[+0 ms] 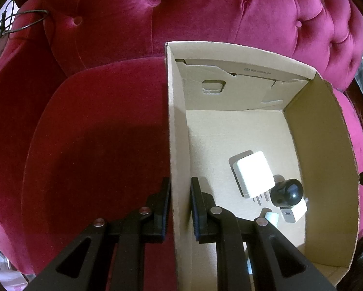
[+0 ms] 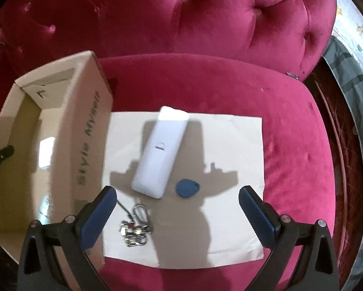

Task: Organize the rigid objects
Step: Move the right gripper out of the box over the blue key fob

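My left gripper (image 1: 180, 189) is shut on the left wall of an open cardboard box (image 1: 179, 145) that rests on a red velvet armchair seat. In the box lie a large white charger (image 1: 253, 174), a black round object (image 1: 288, 191) and small white adapters (image 1: 294, 212). My right gripper (image 2: 177, 194) is open and empty above a white paper sheet (image 2: 234, 140). On the sheet lie a long white device (image 2: 159, 152), a blue key fob (image 2: 187, 188) and a bunch of metal keys (image 2: 136, 229). The box (image 2: 84, 140) stands left of the sheet.
The red tufted armchair back (image 1: 181, 12) rises behind the seat. A dark wire (image 1: 23, 21) hangs at the upper left. A grey cloth (image 2: 351, 121) lies off the chair's right side.
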A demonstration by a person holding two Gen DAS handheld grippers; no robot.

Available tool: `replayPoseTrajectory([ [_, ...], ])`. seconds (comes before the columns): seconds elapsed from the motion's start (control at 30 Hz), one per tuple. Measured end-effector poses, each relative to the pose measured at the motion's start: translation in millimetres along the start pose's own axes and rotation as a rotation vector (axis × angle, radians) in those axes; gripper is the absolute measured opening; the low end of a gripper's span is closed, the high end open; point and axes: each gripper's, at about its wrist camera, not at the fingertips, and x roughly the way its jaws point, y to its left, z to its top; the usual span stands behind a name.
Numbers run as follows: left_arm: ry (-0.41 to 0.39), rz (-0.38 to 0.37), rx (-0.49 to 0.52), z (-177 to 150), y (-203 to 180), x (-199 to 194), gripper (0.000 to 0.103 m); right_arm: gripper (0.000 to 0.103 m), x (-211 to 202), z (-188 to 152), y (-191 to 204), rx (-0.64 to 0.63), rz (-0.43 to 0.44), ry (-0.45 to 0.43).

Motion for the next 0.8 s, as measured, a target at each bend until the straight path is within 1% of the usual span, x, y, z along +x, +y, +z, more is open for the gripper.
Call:
replayPoseTrajectory([
  [0.27,0.004,0.008,0.007,-0.6,-0.3,1.4,0.016,0.103,33.1,-9.5,-21.8,0.014,-0.003,0.013],
  [0.53,0.003,0.014,0.013,-0.2,-2.5,1.9,0.016,0.102,57.4,-17.1,-29.2,-0.005,-0.014,0.033],
  [0.7,0.004,0.011,0.01,-0.7,-2.4,2.4,0.016,0.101,67.7,-17.2,-33.7,0.01,-0.007,0.044],
  [0.8,0.005,0.011,0.01,-0.4,-1.7,2.7,0.016,0.095,72.0,-15.2,-34.1,0.006,-0.004,0.05],
])
